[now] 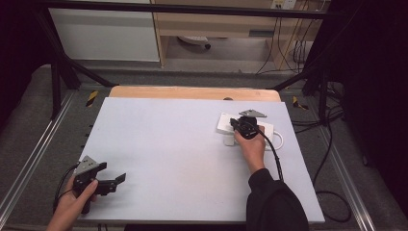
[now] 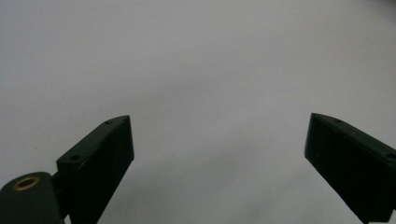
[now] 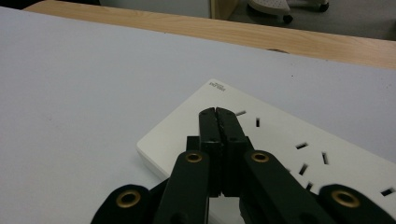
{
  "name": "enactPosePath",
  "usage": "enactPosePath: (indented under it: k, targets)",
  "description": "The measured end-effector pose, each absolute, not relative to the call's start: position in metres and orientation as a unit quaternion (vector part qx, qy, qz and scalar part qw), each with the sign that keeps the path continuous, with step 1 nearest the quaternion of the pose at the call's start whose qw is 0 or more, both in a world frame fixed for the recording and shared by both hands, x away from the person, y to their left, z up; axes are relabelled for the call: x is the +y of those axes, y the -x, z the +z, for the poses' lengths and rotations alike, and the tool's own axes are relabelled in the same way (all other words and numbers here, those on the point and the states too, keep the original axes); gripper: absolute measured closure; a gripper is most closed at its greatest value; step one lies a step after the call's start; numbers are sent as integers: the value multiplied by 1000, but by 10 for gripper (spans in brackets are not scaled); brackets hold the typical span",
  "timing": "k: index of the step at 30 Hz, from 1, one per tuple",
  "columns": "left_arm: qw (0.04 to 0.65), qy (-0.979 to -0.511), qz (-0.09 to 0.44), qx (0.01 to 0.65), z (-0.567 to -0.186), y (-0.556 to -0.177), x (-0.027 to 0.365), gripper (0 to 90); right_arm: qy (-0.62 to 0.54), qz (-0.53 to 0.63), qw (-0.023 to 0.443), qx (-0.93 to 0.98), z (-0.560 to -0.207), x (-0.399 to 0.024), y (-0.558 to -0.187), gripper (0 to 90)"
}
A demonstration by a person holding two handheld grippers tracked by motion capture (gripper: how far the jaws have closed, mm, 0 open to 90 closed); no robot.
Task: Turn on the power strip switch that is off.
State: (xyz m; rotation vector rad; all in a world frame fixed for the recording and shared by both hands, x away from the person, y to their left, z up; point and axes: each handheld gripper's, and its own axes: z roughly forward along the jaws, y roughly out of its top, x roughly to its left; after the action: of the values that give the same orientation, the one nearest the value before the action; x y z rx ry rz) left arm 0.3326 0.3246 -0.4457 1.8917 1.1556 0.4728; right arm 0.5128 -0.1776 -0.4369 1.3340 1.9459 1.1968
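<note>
We are seeing the right claw (image 3: 215, 112) clenched over a white power strip (image 3: 280, 135), the left claw (image 1: 113, 182) hanging released above the worktop (image 1: 173, 149)

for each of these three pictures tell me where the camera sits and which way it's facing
High view: above the person's side, facing forward and down on the white table; both forearms enter from below.
Left gripper view: rides the left gripper, facing bare tabletop between parted jaws.
Right gripper view: rides the right gripper, jaws together over the white power strip.
Shared: the strip appears from above too.
</note>
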Motion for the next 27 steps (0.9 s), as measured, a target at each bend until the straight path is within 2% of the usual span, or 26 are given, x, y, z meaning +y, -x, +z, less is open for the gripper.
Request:
enactPosePath:
  k: [27]
  targets:
    - [422,-758,187,460,-446,-333,324,81,-489,426,249,720,-445,-181,-507,900]
